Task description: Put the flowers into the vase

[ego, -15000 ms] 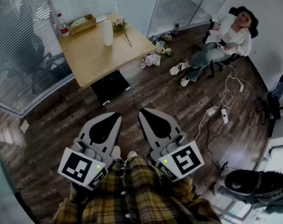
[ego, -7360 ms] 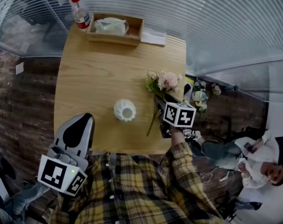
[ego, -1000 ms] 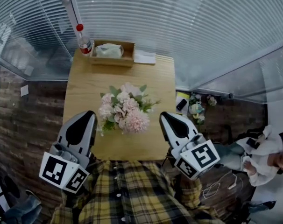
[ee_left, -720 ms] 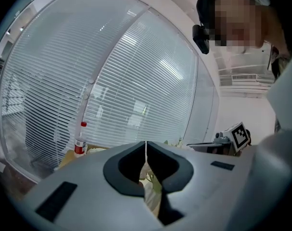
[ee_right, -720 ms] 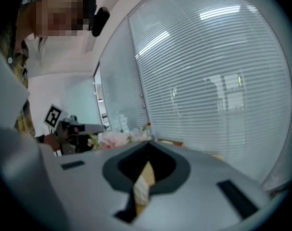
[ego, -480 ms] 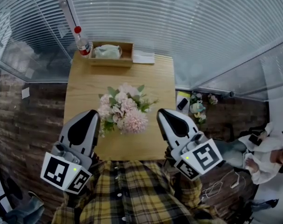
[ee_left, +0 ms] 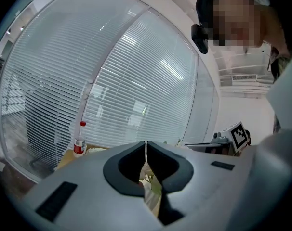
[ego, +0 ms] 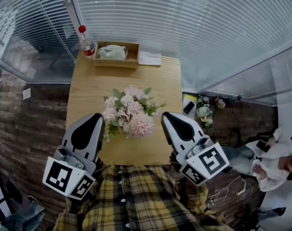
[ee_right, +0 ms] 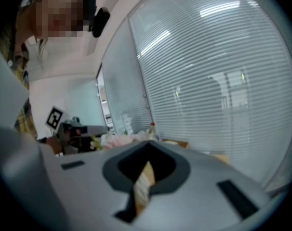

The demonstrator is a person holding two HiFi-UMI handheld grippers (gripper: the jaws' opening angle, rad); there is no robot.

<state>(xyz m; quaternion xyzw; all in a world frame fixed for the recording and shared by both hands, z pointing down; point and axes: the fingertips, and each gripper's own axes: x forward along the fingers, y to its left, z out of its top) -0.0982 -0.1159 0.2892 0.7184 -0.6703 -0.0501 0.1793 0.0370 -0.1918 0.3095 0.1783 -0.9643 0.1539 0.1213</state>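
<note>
A bouquet of pink and white flowers (ego: 128,113) stands upright in the middle of the wooden table (ego: 88,90). Its blossoms hide the vase from above. My left gripper (ego: 94,118) hovers at the table's near edge, left of the bouquet, its jaws shut and empty. To the bouquet's right my right gripper (ego: 166,116) is also shut on nothing. In the left gripper view the jaws (ee_left: 146,144) meet in a thin seam, with a bit of green behind them. In the right gripper view the flowers (ee_right: 118,139) show left of the shut jaws (ee_right: 148,144).
At the table's far end are a wooden tray (ego: 114,54) with tissue, a red-capped bottle (ego: 86,42) and a sheet of paper (ego: 150,59). Glass walls with blinds surround the table. More flowers (ego: 204,112) lie on the floor; a seated person (ego: 276,162) is at right.
Earlier the flowers lay on the table beside the white vase, my right gripper at their stems. They now stand upright, both grippers drawn back. In the last second hardly anything moved.
</note>
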